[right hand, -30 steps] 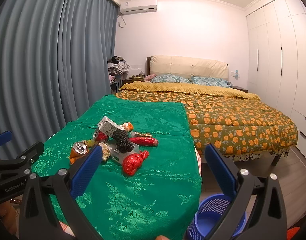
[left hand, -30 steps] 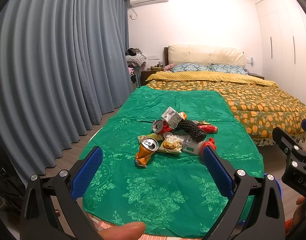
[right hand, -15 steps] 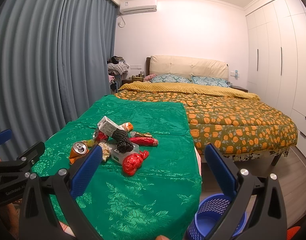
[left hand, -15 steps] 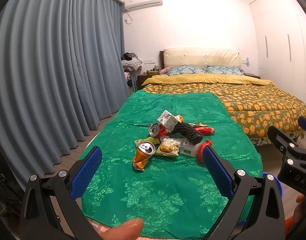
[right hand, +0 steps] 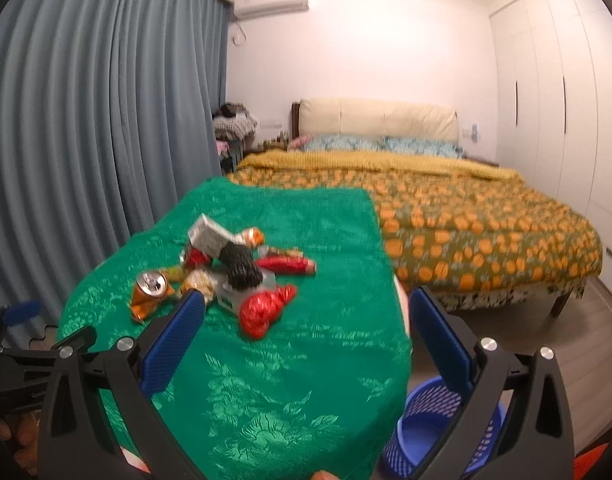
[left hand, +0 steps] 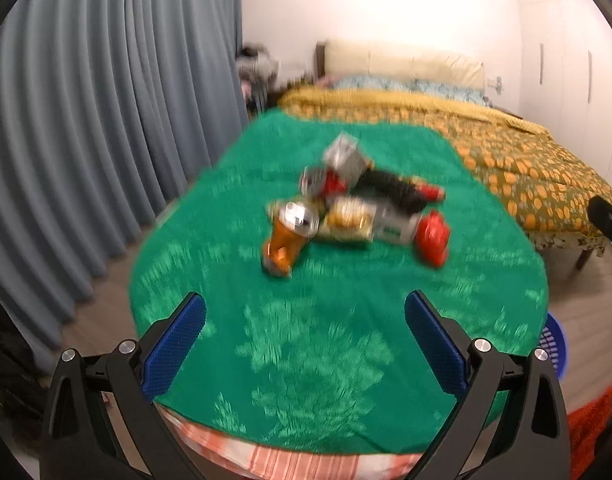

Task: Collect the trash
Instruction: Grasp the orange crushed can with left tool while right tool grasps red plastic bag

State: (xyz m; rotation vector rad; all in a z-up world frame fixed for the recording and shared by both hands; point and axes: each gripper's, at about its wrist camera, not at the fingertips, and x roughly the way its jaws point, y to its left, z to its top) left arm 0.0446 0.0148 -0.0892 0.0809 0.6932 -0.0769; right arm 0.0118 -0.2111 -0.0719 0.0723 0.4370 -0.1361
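Observation:
A pile of trash lies on the green tablecloth (left hand: 314,340): a crushed orange can (left hand: 289,236), a snack bag (left hand: 348,220), a small white carton (left hand: 398,229), a crumpled red wrapper (left hand: 433,240), a red can (left hand: 320,182), a grey box (left hand: 344,156) and a black bundle (left hand: 390,186). My left gripper (left hand: 305,340) hangs open above the near cloth, short of the pile. My right gripper (right hand: 308,338) is open too, over the cloth's right edge, with the orange can (right hand: 149,290) and red wrapper (right hand: 263,310) ahead of it. A blue basket (right hand: 438,428) stands on the floor, lower right.
A bed with an orange-patterned cover (right hand: 466,232) fills the right behind the table. Grey-blue curtains (left hand: 85,120) run along the left. White wardrobes (right hand: 562,92) line the right wall. Wooden floor (right hand: 586,340) shows beside the basket (left hand: 553,344).
The left view has tilted down and moved nearer the pile, now blurred. The right gripper has shifted slightly forward. Both stay open with nothing in them.

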